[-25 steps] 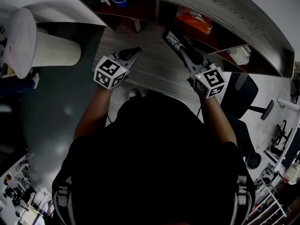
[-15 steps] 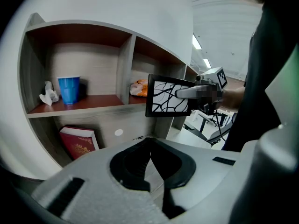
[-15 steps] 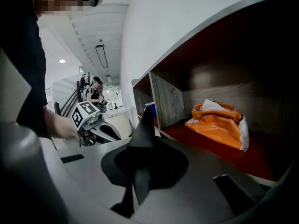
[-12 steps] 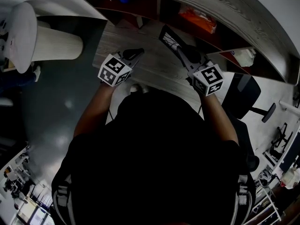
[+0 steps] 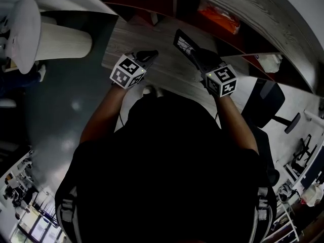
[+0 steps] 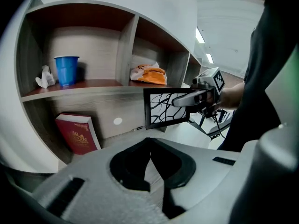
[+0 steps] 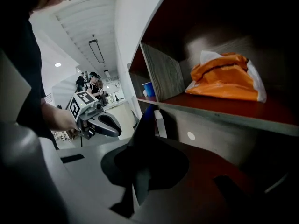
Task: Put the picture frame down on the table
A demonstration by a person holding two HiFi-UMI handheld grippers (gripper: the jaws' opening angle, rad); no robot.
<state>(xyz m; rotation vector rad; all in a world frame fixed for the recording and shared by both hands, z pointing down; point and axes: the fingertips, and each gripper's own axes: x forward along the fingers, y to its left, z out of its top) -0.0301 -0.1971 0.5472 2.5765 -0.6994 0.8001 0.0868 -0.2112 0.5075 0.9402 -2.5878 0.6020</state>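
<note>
A curved wood-grain shelf unit [image 6: 126, 55] is seen along the far side, and a pale wood-grain table [image 5: 167, 70] is set in front of it, under its lower level. A dark office chair [image 5: 263, 105] is seen on the floor to the right of the table. Over the table, the picture frame [image 6: 161, 108] is held upright and slightly tilted, black-bordered, with a white picture of black branching lines turned toward the left. It is gripped at its right-hand edge by the right gripper [image 5: 202, 58], whose jaws are closed on that edge, so that the frame stands out from the jaw tips toward the shelf unit. In the right gripper view the frame is seen edge-on, rising as a dark blade from between the two jaws. The frame's lower edge is brought close to the table top, but whether it touches cannot be told. The left gripper [image 5: 147, 56] is held over the left part of the table, well apart from the frame and to its left; its jaws are drawn together at the tips, and nothing is held between them. On the upper shelf, an orange bag [image 6: 148, 73] is laid in the right compartment and a blue cup [image 6: 66, 70] is stood in the left one. A red book [image 6: 77, 134] is leaned at the back of the lower level, left of the frame.
</note>
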